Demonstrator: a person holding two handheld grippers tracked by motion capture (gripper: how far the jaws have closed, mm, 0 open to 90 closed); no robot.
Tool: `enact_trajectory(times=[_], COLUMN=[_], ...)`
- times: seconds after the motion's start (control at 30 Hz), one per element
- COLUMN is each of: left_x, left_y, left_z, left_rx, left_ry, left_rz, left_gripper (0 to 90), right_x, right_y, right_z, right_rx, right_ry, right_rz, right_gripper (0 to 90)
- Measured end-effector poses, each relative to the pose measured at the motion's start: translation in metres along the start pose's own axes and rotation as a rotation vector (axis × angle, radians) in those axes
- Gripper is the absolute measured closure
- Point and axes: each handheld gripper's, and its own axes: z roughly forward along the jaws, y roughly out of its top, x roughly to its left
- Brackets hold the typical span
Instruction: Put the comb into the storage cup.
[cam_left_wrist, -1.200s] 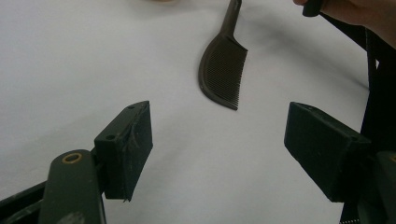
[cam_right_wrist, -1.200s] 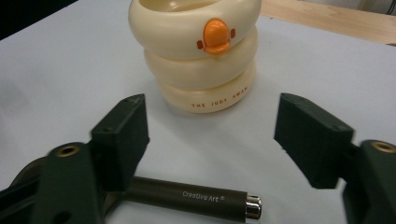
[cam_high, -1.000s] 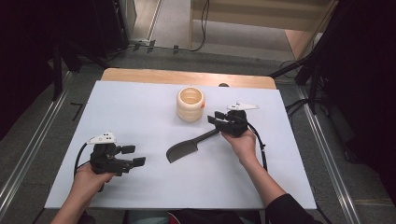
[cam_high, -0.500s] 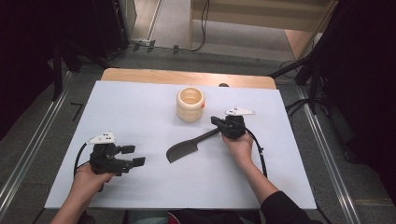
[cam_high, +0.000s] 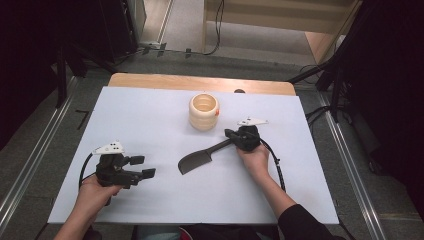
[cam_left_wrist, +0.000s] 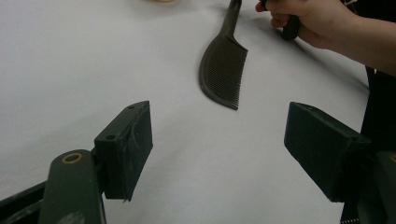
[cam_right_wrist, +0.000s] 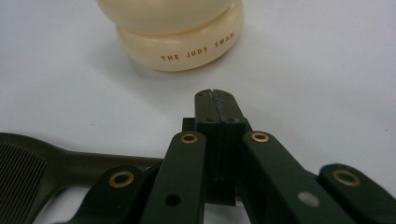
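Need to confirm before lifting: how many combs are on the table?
1: a dark flat plastic comb at the white table's middle, its handle under the right gripper.

Left gripper (cam_left_wrist: 219, 154): jaws wide apart, left pad at lower left, right pad at lower right, only bare white table (cam_left_wrist: 70, 70) between them. Dark comb (cam_left_wrist: 223, 70) lies flat at upper centre, teeth facing frame right, its handle running up out of the top edge. The person's other hand (cam_left_wrist: 310, 21) is at upper right, closed around a dark grip beside the comb handle; forearm exits at the right edge. A cream object is cut off at the top edge.
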Motion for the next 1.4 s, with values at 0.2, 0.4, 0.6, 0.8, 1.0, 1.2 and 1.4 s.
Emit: enact_trajectory(times=[0.2, 0.4, 0.6, 0.8, 1.0, 1.2, 1.4], left_x=[0.000, 0.001, 0.000, 0.000, 0.000, 0.000, 0.000], left_y=[0.000, 0.001, 0.002, 0.005, 0.006, 0.007, 0.007], left_z=[0.000, 0.001, 0.003, 0.005, 0.007, 0.008, 0.007], left_rx=[0.002, 0.006, 0.011, 0.010, 0.012, 0.012, 0.012], left_ry=[-0.001, 0.000, -0.009, -0.011, -0.011, -0.009, -0.008], left_rz=[0.004, 0.008, 0.012, 0.017, 0.023, 0.023, 0.026], left_gripper=[24.1, 24.2, 24.2, 24.2, 24.2, 24.2, 24.2], right_x=[0.000, 0.001, 0.002, 0.003, 0.003, 0.008, 0.013], right_y=[-0.001, -0.003, -0.007, -0.012, -0.015, -0.021, -0.024], right_z=[0.001, -0.002, -0.005, -0.012, -0.018, -0.022, -0.029], right_rx=[0.029, 0.051, 0.067, 0.073, 0.091, 0.131, 0.156], right_ry=[0.000, -0.004, -0.002, 0.005, 0.018, 0.026, 0.052], right_rz=[-0.013, -0.014, -0.027, -0.014, -0.001, -0.019, -0.046], right_gripper=[87.5, 87.5, 87.5, 87.5, 87.5, 87.5, 87.5])
